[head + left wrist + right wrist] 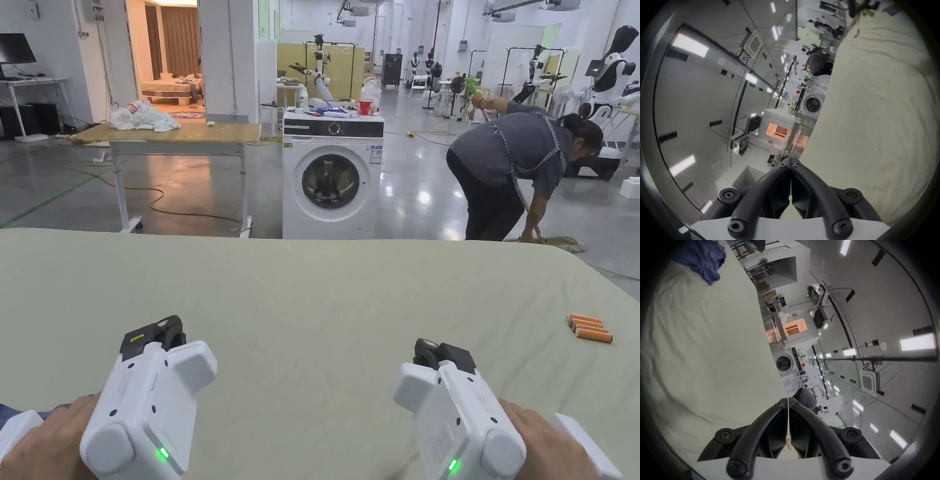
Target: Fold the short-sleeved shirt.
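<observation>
On the pale counter (pixel 325 281) both tools, left (pixel 791 160) and right (pixel 788 400), sit closed and empty, the blue shirt (pixel 705 261) still crumpled, unfolded, well apart from them

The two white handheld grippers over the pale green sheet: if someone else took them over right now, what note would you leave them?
Left gripper: jaws shut, holding nothing, hovering over the pale green sheet.
Right gripper: jaws shut, also holding nothing.
Shirt: a crumpled dark blue garment lies on the sheet in the right gripper view, well away from both grippers; presumably the shirt to fold.
Orange sticks lie on the sheet to the right.
Done: nothing; the garment is unfolded.
Left: fetch it, spread it flat, fold it.
</observation>
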The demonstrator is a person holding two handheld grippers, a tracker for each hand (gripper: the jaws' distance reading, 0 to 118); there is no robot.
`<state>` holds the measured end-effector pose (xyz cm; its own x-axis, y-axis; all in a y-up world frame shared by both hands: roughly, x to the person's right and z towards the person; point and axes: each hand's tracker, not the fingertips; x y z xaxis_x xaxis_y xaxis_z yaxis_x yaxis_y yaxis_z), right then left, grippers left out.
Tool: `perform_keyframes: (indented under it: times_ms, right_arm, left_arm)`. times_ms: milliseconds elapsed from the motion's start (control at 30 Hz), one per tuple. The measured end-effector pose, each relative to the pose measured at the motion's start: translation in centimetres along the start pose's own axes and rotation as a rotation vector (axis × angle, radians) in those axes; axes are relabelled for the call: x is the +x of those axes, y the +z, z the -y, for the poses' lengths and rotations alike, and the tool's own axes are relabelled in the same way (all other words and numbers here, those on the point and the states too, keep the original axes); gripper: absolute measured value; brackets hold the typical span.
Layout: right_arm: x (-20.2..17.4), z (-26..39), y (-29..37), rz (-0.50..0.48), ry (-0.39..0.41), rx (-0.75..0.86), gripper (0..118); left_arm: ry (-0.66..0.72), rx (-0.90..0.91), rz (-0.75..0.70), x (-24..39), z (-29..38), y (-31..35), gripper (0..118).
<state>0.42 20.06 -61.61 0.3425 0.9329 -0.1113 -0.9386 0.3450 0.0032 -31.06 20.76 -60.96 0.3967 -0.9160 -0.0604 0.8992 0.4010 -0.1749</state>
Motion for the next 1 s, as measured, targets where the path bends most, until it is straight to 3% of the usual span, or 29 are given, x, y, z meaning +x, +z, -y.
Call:
perform_keyframes:
  times_ms: [67,200,300,367,467,867,1000]
  right_arm:
    - [0.7,0.0,0.1,0.016,-0.191,-0.023,0]
    - [3.4,0.1,1.8,0.023,-0.727,-0.064,0]
    - [4.2,0.9,2.6,0.014,-1.080,-0.072,0]
    - [3.7,2.2,0.3,0.017,-1.240,-0.094,0]
    - [3.8,2.6,0.0,0.053,-1.328,-0.106,0]
    - [2.6,2.1,-0.1,0.015,-1.217,-0.122,0]
    - [2.0,1.7,-0.1,-0.012,-1.201,-0.133,0]
  left_arm:
    - [0.234,-0.030,0.026,-1.0,-0.1,-0.1,0]
    - [0.823,-0.082,0.083,-3.1,1.0,-0.4,0]
    - [1.189,-0.051,0.111,-3.6,2.3,-0.2,0]
    - [1.315,-0.066,0.088,-3.6,2.8,-0.1,0]
    - [1.391,-0.059,0.069,-3.6,2.7,1.0,0]
    - [1.080,-0.173,0.118,-5.1,5.6,0.4,0]
    - [1.105,-0.283,0.166,-7.6,10.1,0.8,0]
